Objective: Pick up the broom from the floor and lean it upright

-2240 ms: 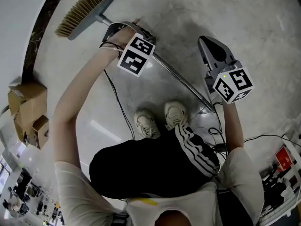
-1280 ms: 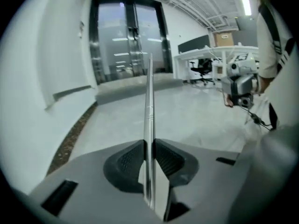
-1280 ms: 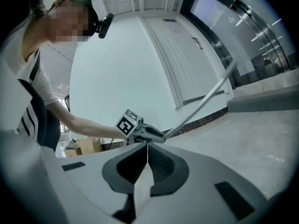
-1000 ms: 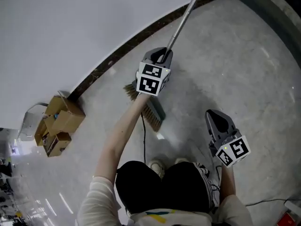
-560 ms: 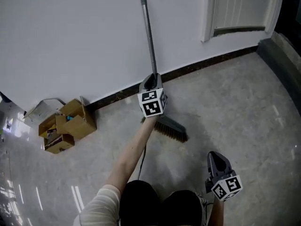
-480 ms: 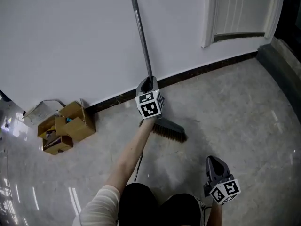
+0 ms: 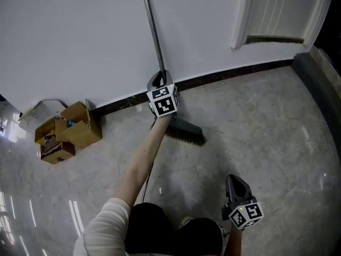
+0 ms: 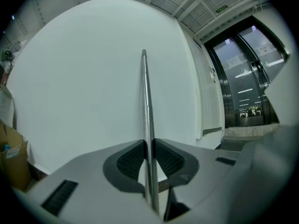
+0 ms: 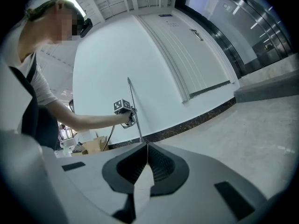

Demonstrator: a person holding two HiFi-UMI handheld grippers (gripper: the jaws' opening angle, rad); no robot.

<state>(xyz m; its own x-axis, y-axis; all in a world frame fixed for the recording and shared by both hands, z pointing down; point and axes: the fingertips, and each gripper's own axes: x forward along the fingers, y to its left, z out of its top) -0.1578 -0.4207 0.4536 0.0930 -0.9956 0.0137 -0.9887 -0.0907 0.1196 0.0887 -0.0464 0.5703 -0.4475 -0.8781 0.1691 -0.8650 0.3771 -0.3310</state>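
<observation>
Now | we see left gripper (image 7: 157,79) clamped on broom (image 7: 185,131) handle | handle top cut off in head view | right gripper (image 7: 233,181) closed, empty

Wall (image 7: 69,41) behind the broom (image 7: 154,41) and cardboard boxes (image 7: 69,132) leftward block; floor (image 7: 266,121) rightward lies open.

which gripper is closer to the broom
Left. The left gripper is clamped on the broom handle by the wall; the right gripper is well back from it, beside the person.
</observation>
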